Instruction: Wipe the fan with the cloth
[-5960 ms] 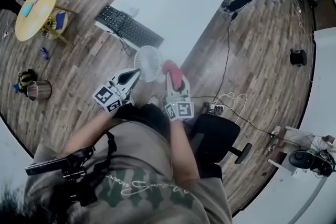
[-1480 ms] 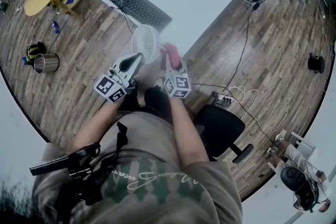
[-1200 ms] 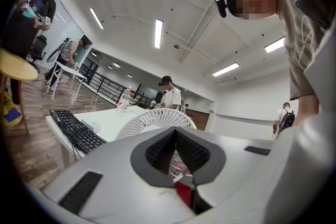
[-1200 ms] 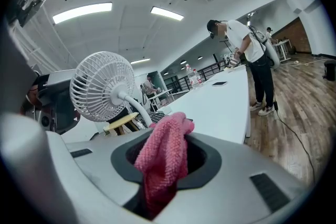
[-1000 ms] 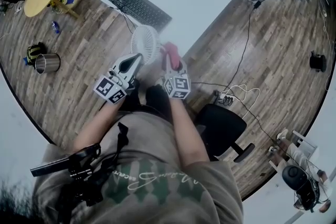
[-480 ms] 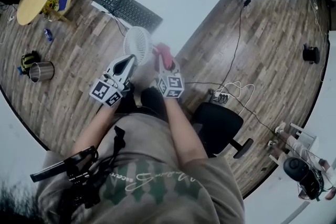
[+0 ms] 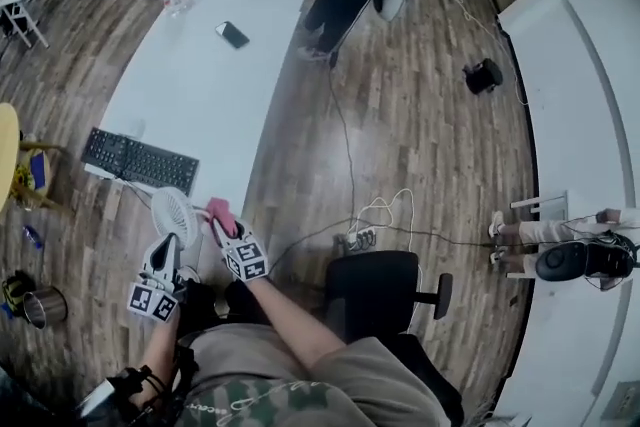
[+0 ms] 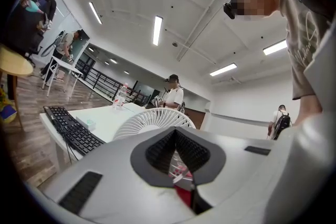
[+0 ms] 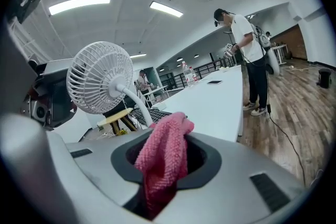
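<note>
My left gripper (image 7: pixel 166 248) was clamped fully shut on a thin white part at the foot of the fan (image 8: pixel 155 122). That held the fan in the air, with its round grille standing just past the tips. My right gripper (image 7: pixel 226 231) was closed on the pink cloth (image 9: pixel 166 155), which stuck up out of the jaws in a loose bunch. From that gripper, the fan sat ahead and to the left, near the cloth but apart from it.

I judged the fan to be light, hollow plastic. The ribs of the grille looked thin enough to bend or snap, and the curved neck looked likely to give under a push. Pinched so low down, the head would probably swing away from any firm stroke. So the stem or base seemed the right place to hold it, never the grille, and the wiping needed a light touch.

The cloth looked soft, limp and a little grippy. It was best held by its folded middle, as here, with a free pad beyond the tips to do the rubbing.
</note>
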{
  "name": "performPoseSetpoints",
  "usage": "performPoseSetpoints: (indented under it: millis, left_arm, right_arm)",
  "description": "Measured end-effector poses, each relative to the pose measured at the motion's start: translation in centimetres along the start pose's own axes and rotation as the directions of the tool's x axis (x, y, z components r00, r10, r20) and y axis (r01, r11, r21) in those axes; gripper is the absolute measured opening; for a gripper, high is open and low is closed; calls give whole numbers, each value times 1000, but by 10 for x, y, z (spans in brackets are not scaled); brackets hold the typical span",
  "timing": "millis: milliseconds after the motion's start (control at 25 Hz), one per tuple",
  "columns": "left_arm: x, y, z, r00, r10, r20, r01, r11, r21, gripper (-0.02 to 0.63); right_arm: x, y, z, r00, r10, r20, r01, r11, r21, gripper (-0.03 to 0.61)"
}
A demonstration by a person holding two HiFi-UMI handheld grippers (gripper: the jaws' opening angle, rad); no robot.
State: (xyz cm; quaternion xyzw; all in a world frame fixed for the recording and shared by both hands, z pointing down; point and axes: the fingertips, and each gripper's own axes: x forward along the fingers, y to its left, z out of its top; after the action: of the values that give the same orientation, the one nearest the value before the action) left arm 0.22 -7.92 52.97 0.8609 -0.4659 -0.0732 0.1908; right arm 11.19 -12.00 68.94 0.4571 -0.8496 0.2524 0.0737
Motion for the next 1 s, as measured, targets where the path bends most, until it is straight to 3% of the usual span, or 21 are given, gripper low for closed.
performPoseSetpoints:
  millis: [720, 1000]
  left_arm:
    - [-1, -8, -1, 998, 20, 52, -22, 999, 40, -9]
    - [1, -11, 1, 999, 13, 36, -15, 999, 44, -9]
  right_arm:
    - [-8, -5, 2, 999, 26, 29, -25, 999, -42, 100]
    - [-11, -4, 3, 1000, -20, 21, 22, 993, -113, 98]
